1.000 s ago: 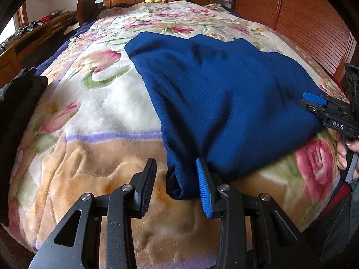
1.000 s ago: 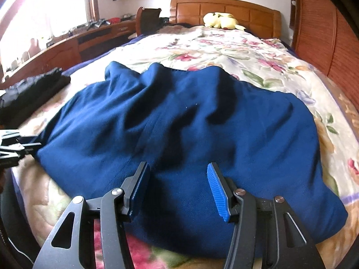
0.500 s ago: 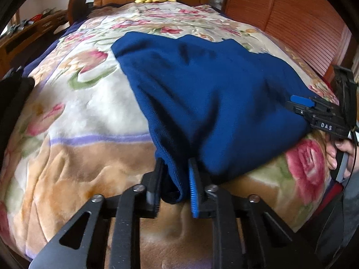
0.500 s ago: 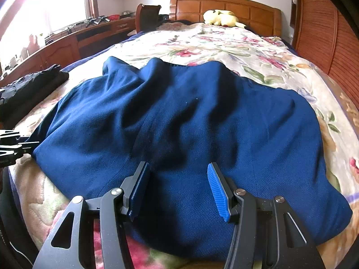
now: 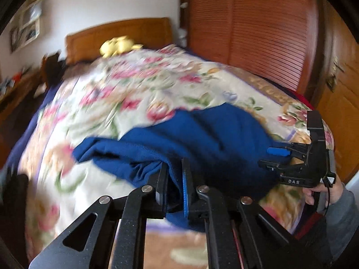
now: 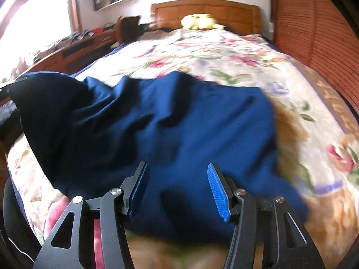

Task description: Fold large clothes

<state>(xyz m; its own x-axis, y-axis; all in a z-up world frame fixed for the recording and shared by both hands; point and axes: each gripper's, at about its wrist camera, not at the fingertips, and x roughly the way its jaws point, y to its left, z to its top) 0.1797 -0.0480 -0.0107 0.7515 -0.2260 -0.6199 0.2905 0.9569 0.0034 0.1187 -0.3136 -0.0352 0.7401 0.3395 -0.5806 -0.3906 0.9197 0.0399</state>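
Observation:
A large dark blue garment [image 5: 215, 139] lies on the floral bed cover [image 5: 139, 89]. My left gripper [image 5: 174, 177] is shut on the garment's near corner and holds it lifted, so the cloth bunches over itself. In the right wrist view the garment [image 6: 179, 123] spreads across the bed, its left corner raised. My right gripper [image 6: 177, 188] is open and empty over the near edge of the garment. It also shows in the left wrist view [image 5: 278, 157] at the right, held by a hand. Both views are blurred.
A wooden headboard [image 6: 206, 11] with a yellow plush toy [image 6: 199, 21] stands at the far end. A slatted wooden wardrobe [image 5: 258, 29] runs along the right. A wooden desk [image 6: 74, 47] lines the left. Dark clothing [image 5: 13, 192] lies at the bed's left edge.
My left gripper closed on the garment's corner, then lifted it and carried it up and over the bed. The garment folded and bunched. My right gripper stayed open over the near edge.

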